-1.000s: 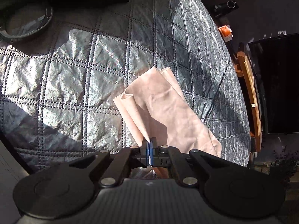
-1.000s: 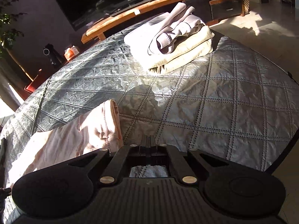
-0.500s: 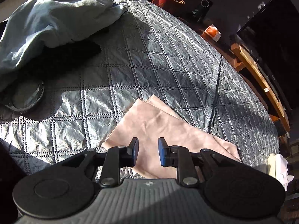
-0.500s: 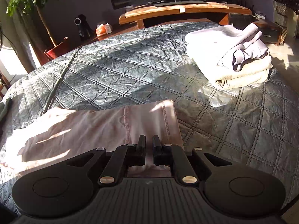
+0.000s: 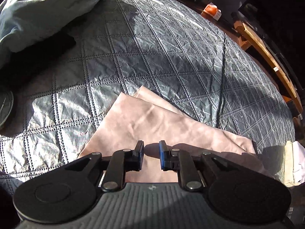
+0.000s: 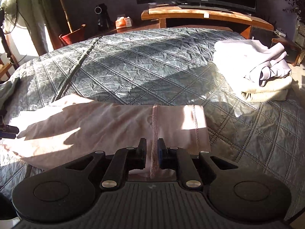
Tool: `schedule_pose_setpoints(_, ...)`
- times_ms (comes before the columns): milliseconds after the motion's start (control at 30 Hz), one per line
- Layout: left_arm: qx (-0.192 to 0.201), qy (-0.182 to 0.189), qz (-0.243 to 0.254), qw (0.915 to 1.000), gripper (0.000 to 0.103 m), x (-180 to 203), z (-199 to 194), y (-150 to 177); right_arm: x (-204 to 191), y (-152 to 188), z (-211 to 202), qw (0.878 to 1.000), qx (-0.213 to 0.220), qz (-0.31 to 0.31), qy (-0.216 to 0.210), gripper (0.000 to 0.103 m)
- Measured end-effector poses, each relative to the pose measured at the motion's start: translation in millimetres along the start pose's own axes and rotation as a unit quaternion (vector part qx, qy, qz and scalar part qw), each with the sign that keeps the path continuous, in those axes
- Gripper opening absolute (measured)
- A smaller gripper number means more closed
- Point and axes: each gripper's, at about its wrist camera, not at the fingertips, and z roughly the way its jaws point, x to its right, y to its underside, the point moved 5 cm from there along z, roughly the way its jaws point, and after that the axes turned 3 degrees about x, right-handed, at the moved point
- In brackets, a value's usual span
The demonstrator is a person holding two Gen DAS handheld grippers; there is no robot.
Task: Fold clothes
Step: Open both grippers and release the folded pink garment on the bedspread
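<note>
A pink garment (image 5: 152,118) lies folded into a long flat strip on the grey quilted cover (image 5: 152,47). My left gripper (image 5: 151,148) hangs just above one end of it. Its jaws stand apart and are closing, and the cloth lies flat below them, not pinched. In the right wrist view the garment (image 6: 95,126) stretches off to the left, its stitched hem end towards me. My right gripper (image 6: 152,147) is over that end with its jaws opening. A raised seam of the cloth stands in the gap, and the pads do not press on it.
A stack of folded white and cream clothes (image 6: 257,72) sits on the cover's right side. A light blue garment (image 5: 38,9) and a black item (image 5: 38,55) lie at the far left. A wooden TV stand (image 6: 200,13), a potted plant (image 6: 72,35) and a fan (image 6: 7,15) stand beyond the cover.
Both grippers were shut a second ago and now stand apart. The left one has let go of the pink cloth. Both have rolled and shifted along the garment, which now lies flat.
</note>
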Motion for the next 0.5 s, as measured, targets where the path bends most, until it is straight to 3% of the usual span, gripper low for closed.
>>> schedule_pose_setpoints(233, 0.04, 0.014, -0.033, 0.9986, 0.022, 4.3, -8.4, -50.3, -18.5, -23.1, -15.5, 0.998, 0.035, -0.029, -0.038, 0.017)
schedule_pose_setpoints(300, 0.053, 0.021, -0.043, 0.9974, 0.024, 5.6, -10.3, -65.2, -39.6, -37.4, -12.7, 0.995, 0.039, -0.064, -0.068, 0.017)
schedule_pose_setpoints(367, 0.062, 0.025, -0.049, 0.9966, 0.025, 5.2, -10.5, -79.1, -67.7, -50.0, -6.0, 0.988, 0.038, -0.11, -0.101, 0.023)
schedule_pose_setpoints(500, 0.063, 0.027, -0.074, 0.9949, 0.026, -5.9, -6.5, -95.8, -128.4, -74.8, 17.7, 0.964, 0.027, -0.198, -0.176, 0.026)
